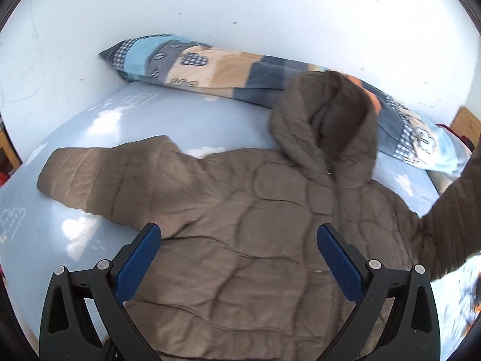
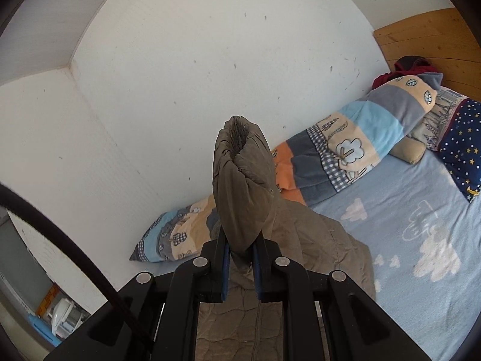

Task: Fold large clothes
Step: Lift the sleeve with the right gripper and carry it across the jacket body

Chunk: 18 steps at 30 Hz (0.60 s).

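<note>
The brown quilted jacket (image 1: 255, 210) lies front-up across the bed (image 1: 210, 120), unfolded. Left gripper (image 1: 239, 258) hangs wide, empty. Right gripper (image 2: 241, 258) pinches the sleeve cuff (image 2: 240, 180), lifted at three o'clock, probably starting the first fold.

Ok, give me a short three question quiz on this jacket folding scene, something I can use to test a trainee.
1. True or false: the left gripper has its fingers closed on the jacket.
2. What do the right gripper's fingers hold?
A. the patchwork blanket
B. the jacket's sleeve cuff
C. the starry pillow
3. Fill in: the jacket lies on a light blue sheet printed with white ____.

Key
1. False. Its fingers stand wide apart above the jacket, with nothing between them.
2. B. The fingers pinch the sleeve, and the cuff stands up beyond them.
3. Clouds.
</note>
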Tool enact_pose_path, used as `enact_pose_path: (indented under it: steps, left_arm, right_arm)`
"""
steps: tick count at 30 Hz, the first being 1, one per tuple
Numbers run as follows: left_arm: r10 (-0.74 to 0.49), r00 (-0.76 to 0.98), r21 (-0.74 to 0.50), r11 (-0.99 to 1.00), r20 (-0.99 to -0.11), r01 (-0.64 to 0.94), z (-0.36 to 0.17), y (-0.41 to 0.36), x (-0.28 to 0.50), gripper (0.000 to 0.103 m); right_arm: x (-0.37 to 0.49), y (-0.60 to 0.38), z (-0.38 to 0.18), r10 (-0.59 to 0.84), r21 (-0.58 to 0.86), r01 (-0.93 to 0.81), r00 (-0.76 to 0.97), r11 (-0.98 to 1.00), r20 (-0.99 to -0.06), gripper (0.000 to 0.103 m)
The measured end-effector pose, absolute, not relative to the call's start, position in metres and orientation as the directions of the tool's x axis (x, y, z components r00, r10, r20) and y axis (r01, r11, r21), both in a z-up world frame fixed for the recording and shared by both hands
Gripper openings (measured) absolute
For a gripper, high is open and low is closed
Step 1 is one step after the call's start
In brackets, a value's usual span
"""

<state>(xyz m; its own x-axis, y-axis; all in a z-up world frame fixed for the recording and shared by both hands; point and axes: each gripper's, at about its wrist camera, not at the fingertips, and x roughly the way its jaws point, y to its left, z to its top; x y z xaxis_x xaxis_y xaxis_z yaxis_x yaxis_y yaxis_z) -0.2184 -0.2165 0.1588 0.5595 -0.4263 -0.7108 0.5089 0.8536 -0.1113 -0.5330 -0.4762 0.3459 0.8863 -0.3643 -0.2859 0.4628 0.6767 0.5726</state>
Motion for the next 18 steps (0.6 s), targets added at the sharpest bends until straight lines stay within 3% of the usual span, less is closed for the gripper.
enact_pose_path:
  steps: [12, 18]
  left_arm:
    - [-0.479, 0.523, -0.162, 0.827, -0.705, 0.539, 0.152, -0.207, -0.173, 0.103]
    - [-0.476, 0.452, -0.173, 0.808, -0.754, 0.563, 0.133, -0.227, -0.165, 0.103]
  right_arm:
    - [-0.372, -0.395, 0.245, -0.187, 0.382, 0.458, 0.802, 0.803, -0.567, 0.014]
    - [-0.337, -0.386, 0.177, -0.07, 0.411, 0.445, 0.742, 0.795, -0.667, 0.014]
